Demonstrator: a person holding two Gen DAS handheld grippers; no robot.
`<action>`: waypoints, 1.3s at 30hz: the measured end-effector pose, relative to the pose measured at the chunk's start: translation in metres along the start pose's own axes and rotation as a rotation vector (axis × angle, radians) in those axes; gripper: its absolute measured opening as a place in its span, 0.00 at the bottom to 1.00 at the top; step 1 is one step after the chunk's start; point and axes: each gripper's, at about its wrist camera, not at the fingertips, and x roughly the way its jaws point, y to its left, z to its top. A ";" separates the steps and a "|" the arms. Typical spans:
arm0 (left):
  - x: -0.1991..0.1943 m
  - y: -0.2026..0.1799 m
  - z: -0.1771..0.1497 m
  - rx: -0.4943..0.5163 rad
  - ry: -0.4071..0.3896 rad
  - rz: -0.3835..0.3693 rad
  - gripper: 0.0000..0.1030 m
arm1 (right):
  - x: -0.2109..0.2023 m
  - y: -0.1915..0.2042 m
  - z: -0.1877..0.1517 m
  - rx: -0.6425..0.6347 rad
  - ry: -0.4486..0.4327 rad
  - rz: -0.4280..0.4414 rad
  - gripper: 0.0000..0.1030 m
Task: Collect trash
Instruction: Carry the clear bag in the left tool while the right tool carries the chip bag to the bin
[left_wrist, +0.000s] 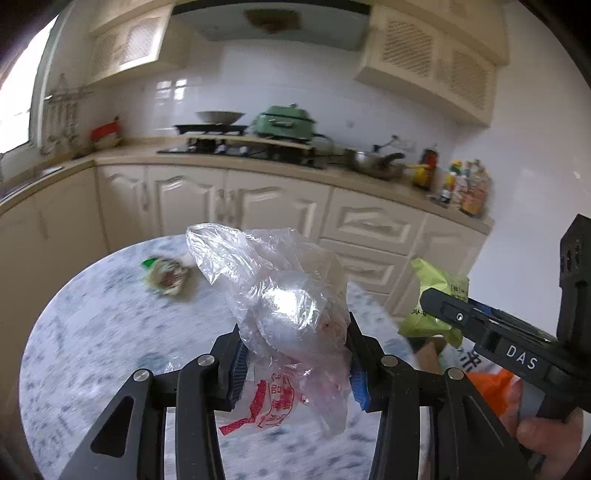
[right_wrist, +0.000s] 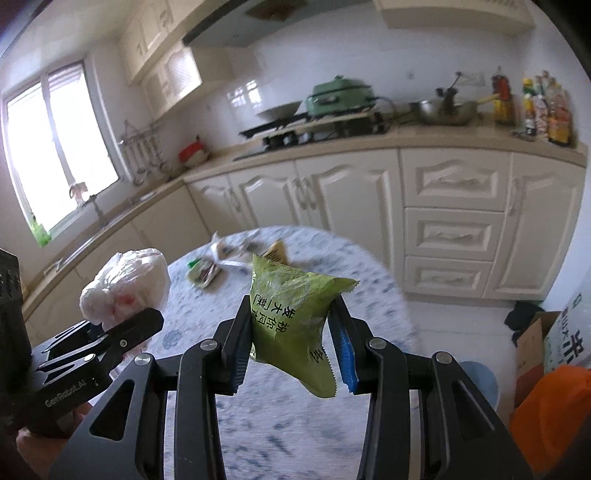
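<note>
My left gripper is shut on a crumpled clear plastic bag with red print, held up above the round marble table. My right gripper is shut on a green snack packet, also lifted off the table. Each gripper shows in the other's view: the right gripper with the green packet at right, the left gripper with the plastic bag at left. A small green-and-brown wrapper lies on the table, and further wrappers lie beyond it.
Cream kitchen cabinets and a worktop with a hob, a green cooker, a pan and bottles stand behind the table. An orange bag and a cardboard box sit on the floor at right.
</note>
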 end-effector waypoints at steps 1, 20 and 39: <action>0.003 -0.008 0.002 0.013 0.000 -0.017 0.40 | -0.006 -0.008 0.002 0.004 -0.012 -0.017 0.39; 0.123 -0.177 0.018 0.205 0.156 -0.317 0.40 | -0.061 -0.213 -0.020 0.250 -0.013 -0.348 0.39; 0.320 -0.293 -0.013 0.215 0.565 -0.290 0.41 | 0.047 -0.353 -0.093 0.482 0.224 -0.356 0.39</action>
